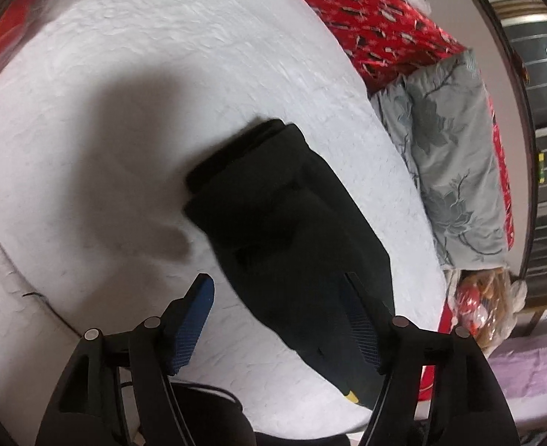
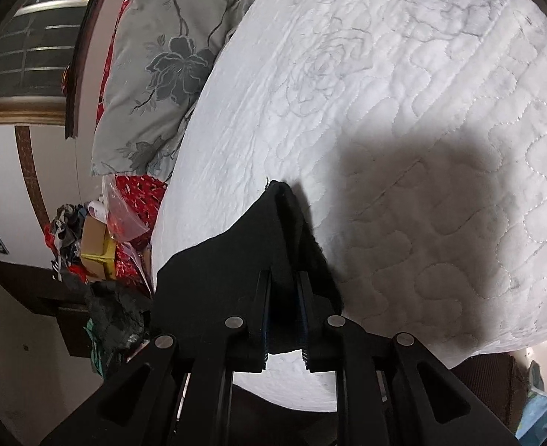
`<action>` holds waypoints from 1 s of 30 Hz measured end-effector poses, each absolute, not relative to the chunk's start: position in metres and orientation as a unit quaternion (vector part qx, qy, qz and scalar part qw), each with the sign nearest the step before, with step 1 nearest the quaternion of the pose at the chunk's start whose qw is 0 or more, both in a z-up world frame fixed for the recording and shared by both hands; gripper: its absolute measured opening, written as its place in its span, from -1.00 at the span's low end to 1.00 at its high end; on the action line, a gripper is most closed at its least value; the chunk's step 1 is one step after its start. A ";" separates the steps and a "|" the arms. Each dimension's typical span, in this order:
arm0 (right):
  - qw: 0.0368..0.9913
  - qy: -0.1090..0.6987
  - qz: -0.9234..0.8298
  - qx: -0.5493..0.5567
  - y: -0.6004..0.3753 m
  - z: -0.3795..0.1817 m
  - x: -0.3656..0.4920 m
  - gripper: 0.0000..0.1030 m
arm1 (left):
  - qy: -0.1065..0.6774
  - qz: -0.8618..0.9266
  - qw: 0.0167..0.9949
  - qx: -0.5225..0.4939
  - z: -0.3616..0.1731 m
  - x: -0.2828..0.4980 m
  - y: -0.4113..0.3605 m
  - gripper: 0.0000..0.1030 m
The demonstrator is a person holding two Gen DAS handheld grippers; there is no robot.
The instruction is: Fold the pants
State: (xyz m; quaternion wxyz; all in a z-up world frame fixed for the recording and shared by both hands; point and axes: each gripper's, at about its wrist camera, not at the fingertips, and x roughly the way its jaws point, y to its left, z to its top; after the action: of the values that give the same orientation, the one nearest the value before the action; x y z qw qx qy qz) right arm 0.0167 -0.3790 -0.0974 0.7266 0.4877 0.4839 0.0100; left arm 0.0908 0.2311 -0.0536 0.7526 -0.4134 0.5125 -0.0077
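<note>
Two grippers work over a white quilted mattress point(image 1: 161, 55), and the black pants point(image 1: 292, 230) lie folded into a thick bundle on it, running from the mattress's middle toward its near edge. In the left wrist view the left gripper point(image 1: 279, 293) stands with its jaws wide apart, nothing pressed between the blue pads; the left pad hangs over bare mattress and the right one over the dark cloth, but whether that pad touches the cloth cannot be told. A small yellow tag point(image 1: 352, 396) shows at the bundle's near end. In the right wrist view the right gripper point(image 2: 283, 278) has its jaws drawn narrow and pinches a peaked edge of the pants point(image 2: 236, 260), the cloth rising to a point just beyond the fingertips and draping away to the left over the mattress's point(image 2: 385, 93) edge. Beside the mattress lies a grey flowered pillow point(image 1: 448, 141), with red patterned bedding point(image 1: 385, 26) next to it, and clutter including a cardboard box point(image 2: 96, 249) sits past the pillow's end.
</note>
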 end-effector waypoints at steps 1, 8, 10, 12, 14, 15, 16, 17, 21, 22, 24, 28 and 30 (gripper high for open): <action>0.728 0.485 0.010 0.484 -0.378 -0.096 0.017 -0.71 | 0.515 -0.010 0.750 -0.415 -0.058 0.093 0.228 0.28; 0.735 0.490 0.012 0.468 -0.371 -0.094 0.020 -0.71 | 0.516 -0.023 0.740 -0.430 -0.076 0.125 0.223 -0.10; 0.733 0.490 0.013 0.471 -0.371 -0.095 0.020 -0.71 | 0.526 -0.014 0.736 -0.426 -0.081 0.132 0.221 -0.14; 0.731 0.493 0.015 0.472 -0.371 -0.096 0.022 -0.71 | 0.541 -0.018 0.718 -0.438 -0.088 0.131 0.220 -0.14; 0.730 0.494 0.017 0.471 -0.370 -0.094 0.021 -0.70 | 0.542 -0.034 0.715 -0.441 -0.088 0.128 0.218 -0.14; 0.731 0.494 0.020 0.470 -0.370 -0.093 0.020 -0.68 | 0.542 -0.025 0.723 -0.428 -0.085 0.129 0.219 -0.13; 0.734 0.497 0.021 0.463 -0.369 -0.091 0.021 -0.68 | 0.538 -0.013 0.734 -0.413 -0.083 0.131 0.221 -0.12; 0.735 0.499 0.021 0.458 -0.368 -0.091 0.023 -0.67 | 0.534 -0.007 0.739 -0.409 -0.083 0.134 0.224 -0.12; 0.735 0.498 0.019 0.459 -0.366 -0.092 0.029 -0.67 | 0.537 0.001 0.731 -0.421 -0.092 0.149 0.229 -0.11; 0.734 0.498 0.020 0.461 -0.366 -0.093 0.029 -0.67 | 0.541 0.003 0.730 -0.418 -0.094 0.154 0.227 -0.12; 0.734 0.500 0.020 0.459 -0.364 -0.095 0.029 -0.62 | 0.543 0.005 0.730 -0.415 -0.097 0.159 0.224 -0.14; 0.732 0.503 0.013 0.459 -0.363 -0.099 0.030 -0.58 | 0.537 0.000 0.725 -0.432 -0.098 0.164 0.217 -0.80; 0.736 0.502 0.013 0.453 -0.364 -0.100 0.031 -0.60 | 0.532 0.005 0.729 -0.431 -0.095 0.164 0.217 -0.90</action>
State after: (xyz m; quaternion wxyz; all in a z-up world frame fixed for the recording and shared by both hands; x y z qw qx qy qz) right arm 0.0308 -0.3636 -0.1002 0.7362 0.4534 0.5023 0.0126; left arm 0.1640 0.2174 -0.0955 0.7286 -0.4312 0.5322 0.0047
